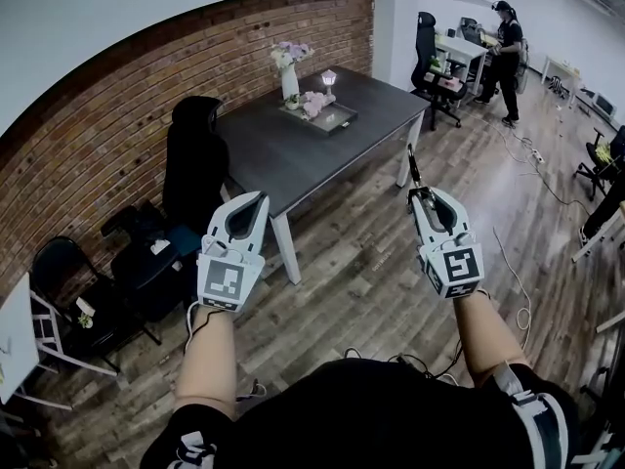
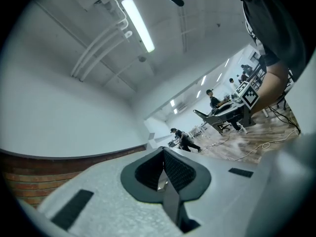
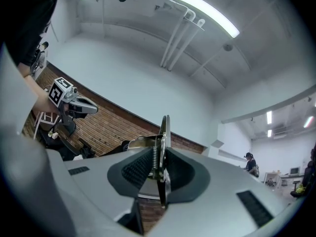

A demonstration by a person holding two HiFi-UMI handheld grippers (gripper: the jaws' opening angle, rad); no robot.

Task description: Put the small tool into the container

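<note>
Your right gripper [image 1: 420,199] pinches the tool [image 1: 413,167] tip-up, well apart from the table [image 1: 283,159], probably for safe carrying there; your left gripper [image 1: 256,201] is pressed together, empty

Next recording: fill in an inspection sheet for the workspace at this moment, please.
Surface: dark table, away from both grippers.
Job's things: small tool, metal with a spring, held; the container cannot be identified.
Clutter: vase of flowers and tray at the table's far end.
Grippers: left gripper shut, empty; right gripper shut on the small tool.
Cables: cable loose on the wood floor.
Surroundings: brick wall, black chair, person at far desks.
</note>
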